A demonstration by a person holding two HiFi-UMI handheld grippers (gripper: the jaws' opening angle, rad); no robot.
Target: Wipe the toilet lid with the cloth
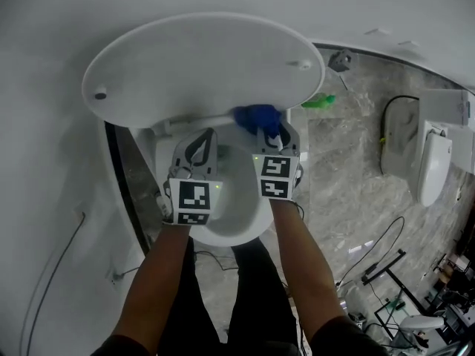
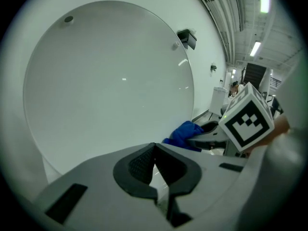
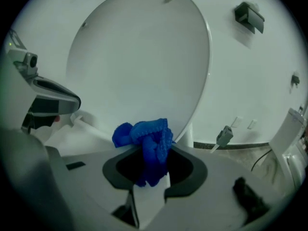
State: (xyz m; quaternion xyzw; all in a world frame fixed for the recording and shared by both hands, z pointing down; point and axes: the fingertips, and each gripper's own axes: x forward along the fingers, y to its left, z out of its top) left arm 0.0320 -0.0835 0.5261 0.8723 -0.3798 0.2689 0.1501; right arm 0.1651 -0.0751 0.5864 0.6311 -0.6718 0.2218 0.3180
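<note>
My right hand-held gripper [image 3: 153,166] is clamped on the bunched blue cloth [image 3: 144,136], which sits at the lower edge of the raised white toilet lid [image 1: 200,65], near the hinge; I cannot tell if it touches the lid. My left hand-held gripper [image 2: 154,153] is closed on nothing, just beside the right one, above the open bowl [image 1: 241,228]

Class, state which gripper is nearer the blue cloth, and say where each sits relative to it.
Right. The right gripper is shut on the blue cloth; the left gripper, shut and empty, is beside it to the left, apart from it.
</note>
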